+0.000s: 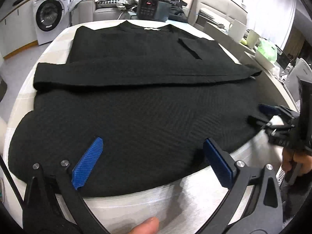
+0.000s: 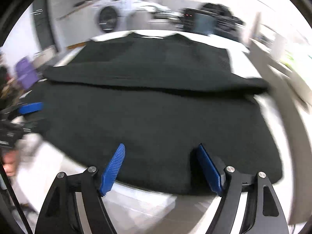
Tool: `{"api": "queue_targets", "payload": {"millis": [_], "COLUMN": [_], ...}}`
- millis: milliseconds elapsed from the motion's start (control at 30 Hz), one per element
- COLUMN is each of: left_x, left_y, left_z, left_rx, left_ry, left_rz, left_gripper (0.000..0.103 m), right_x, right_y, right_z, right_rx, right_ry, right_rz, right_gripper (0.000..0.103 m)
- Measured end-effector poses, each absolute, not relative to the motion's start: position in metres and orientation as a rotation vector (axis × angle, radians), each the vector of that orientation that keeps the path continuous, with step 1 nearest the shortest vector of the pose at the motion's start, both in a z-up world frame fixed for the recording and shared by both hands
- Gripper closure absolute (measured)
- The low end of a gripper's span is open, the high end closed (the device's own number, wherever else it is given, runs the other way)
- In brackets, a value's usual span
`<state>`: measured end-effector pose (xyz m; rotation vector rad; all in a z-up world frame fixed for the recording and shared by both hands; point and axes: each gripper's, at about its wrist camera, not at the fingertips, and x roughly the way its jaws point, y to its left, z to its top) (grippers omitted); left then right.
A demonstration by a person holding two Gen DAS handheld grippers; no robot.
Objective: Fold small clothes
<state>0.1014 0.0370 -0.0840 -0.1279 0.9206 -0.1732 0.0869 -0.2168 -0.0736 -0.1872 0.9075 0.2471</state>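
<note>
A black knit garment lies spread across a white table, its far portion already doubled over into a thick band that runs from left to right, with a pale label visible at the collar on the far edge. The left gripper hangs over the near hem with its blue pads spread wide and nothing between them, released and gripping no cloth; the near edge of the fabric lies just beneath and between the fingers. The right gripper hovers likewise above the near hem, further to the right, its jaws parted and empty, and it shows in the left wrist view at the right edge of the cloth as a blurred dark shape held in a hand. Both tools appear to be placed at the near edge so that the two can take the hem at separate points and carry it evenly, a judgement drawn from their spacing along the hem. The garment sits flat and centred, likely to keep the next fold square. A washing machine stands beyond the table at far left, and a dark appliance with a keypad rests past the far edge of the table. The right wrist view is smeared by motion blur.
</note>
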Motion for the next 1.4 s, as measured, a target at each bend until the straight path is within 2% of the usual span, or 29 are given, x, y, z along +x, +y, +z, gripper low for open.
{"api": "queue_targets", "payload": {"millis": [167,500,767,867,1033,1100,1333,1400], "left_x": [0.106,0.107,0.089,0.079,0.073,0.072,0.071,0.079], "left_y": [0.039,0.045,0.092,0.118,0.139,0.151,0.181,0.187], "left_z": [-0.094,-0.095,-0.09,-0.081,-0.082,-0.085,-0.068,-0.061], "left_rx": [-0.076,-0.033,-0.072,-0.133,-0.086,-0.118,-0.273,-0.31], "left_ry": [0.923,0.94,0.933,0.898,0.911,0.925,0.877,0.856], "left_rz": [-0.124,-0.107,-0.02,-0.017,0.024,0.023,0.008,0.003], "left_gripper": [0.001,0.002,0.002,0.007,0.018,0.03,0.032,0.032], "right_x": [0.08,0.077,0.086,0.089,0.09,0.091,0.111,0.126], "right_y": [-0.248,-0.215,-0.284,-0.294,-0.29,-0.299,-0.315,-0.318], "right_z": [-0.069,-0.075,-0.069,-0.064,-0.068,-0.067,-0.035,-0.029], "right_rx": [-0.166,-0.184,-0.142,-0.084,-0.118,-0.043,0.174,0.243], "right_ry": [0.893,0.904,0.919,0.924,0.939,0.946,0.876,0.855], "right_rz": [0.115,0.295,0.116,0.12,0.139,0.158,0.197,0.2], "right_gripper": [0.021,0.021,0.021,0.021,0.021,0.021,0.022,0.026]}}
